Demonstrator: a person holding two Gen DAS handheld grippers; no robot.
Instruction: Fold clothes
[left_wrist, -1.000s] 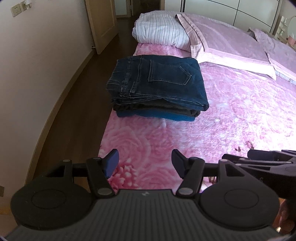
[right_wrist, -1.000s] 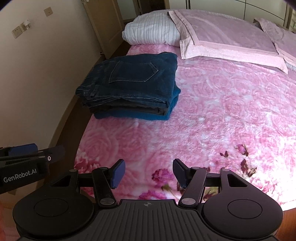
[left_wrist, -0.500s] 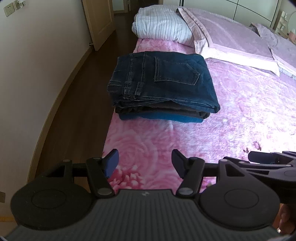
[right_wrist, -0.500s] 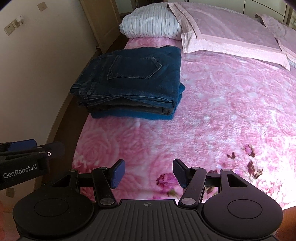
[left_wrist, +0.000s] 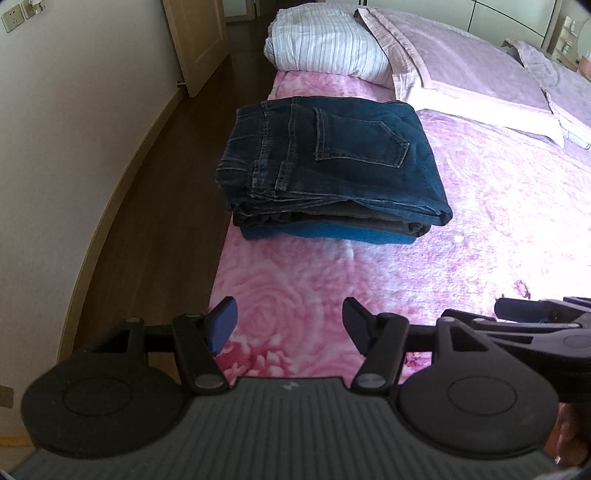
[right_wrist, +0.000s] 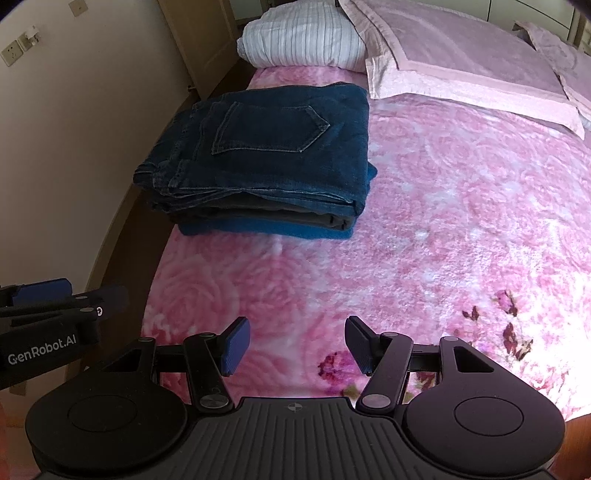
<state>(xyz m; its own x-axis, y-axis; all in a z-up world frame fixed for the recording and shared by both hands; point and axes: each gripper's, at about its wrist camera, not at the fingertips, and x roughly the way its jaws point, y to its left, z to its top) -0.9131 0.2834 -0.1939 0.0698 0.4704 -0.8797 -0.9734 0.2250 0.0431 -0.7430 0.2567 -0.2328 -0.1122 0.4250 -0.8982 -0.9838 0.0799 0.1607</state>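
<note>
Your left tool (left_wrist: 289, 320) hangs over the near edge of the bed (left_wrist: 498, 229), its pads spread wide with nothing between them. Ahead of it the stack of folded clothes (left_wrist: 332, 173) sits by the bed's left edge, jeans (right_wrist: 273, 147) on top, well short of the pillows (right_wrist: 443, 59). Your right tool (right_wrist: 295, 345) hovers just beside the left one, spread and empty too.
</note>
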